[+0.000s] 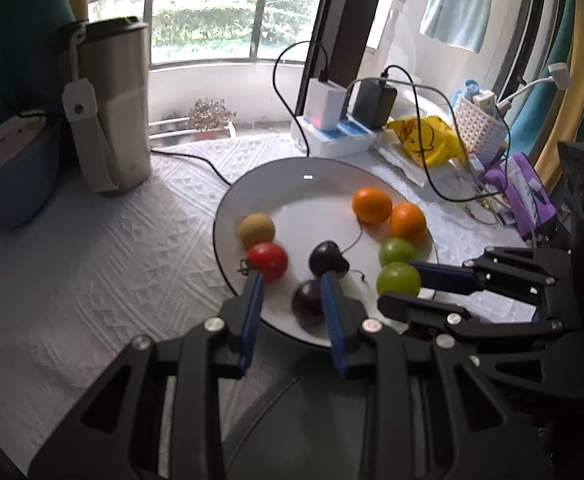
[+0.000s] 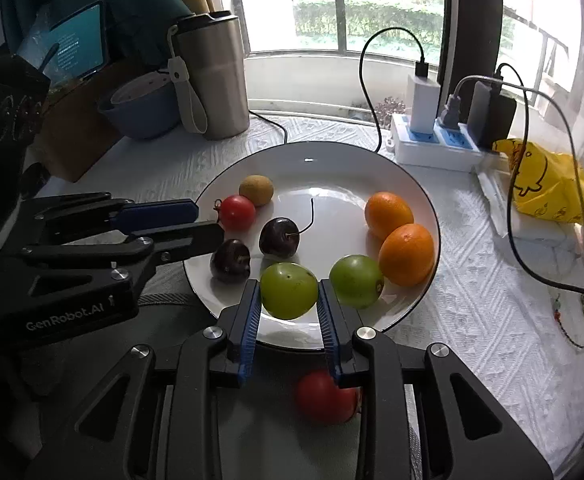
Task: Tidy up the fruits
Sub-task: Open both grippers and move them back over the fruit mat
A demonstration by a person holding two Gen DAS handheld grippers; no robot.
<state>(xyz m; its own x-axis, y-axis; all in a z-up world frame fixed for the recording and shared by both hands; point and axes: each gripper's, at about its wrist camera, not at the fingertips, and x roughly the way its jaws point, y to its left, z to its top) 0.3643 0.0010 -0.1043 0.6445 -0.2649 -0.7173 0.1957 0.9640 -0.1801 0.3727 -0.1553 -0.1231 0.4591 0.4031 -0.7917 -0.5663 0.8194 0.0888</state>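
Nearest: a red fruit [image 2: 324,398] lies off the plate [image 2: 332,160], under the right tool [image 2: 289,300], on a grey surface I cannot identify; likely the next item to bring in.

Right tool: fingers pinching a green fruit [image 2: 289,295] at the plate's near rim, pads touching both sides. Whether it is lifted or resting on the plate, cannot tell.

Left tool [image 1: 292,286]: fingers spread, nothing held, tips over the near rim, with one dark cherry [image 1: 307,307] between them.

On the plate, like sits by like:
- second green fruit [image 2: 356,281] just beside the held one
- two oranges [image 2: 398,234] touching, right side
- second cherry [image 2: 279,237] near the first
- red tomato [image 2: 237,212] touching a brown fruit [image 2: 256,189], left side

Beyond: steel tumbler [image 2: 215,76], blue bowl [image 2: 141,108], power strip [image 2: 436,142] on the tabletop.

Judgement: sorting mostly done; green pair nearly closed up, stray red fruit remaining.
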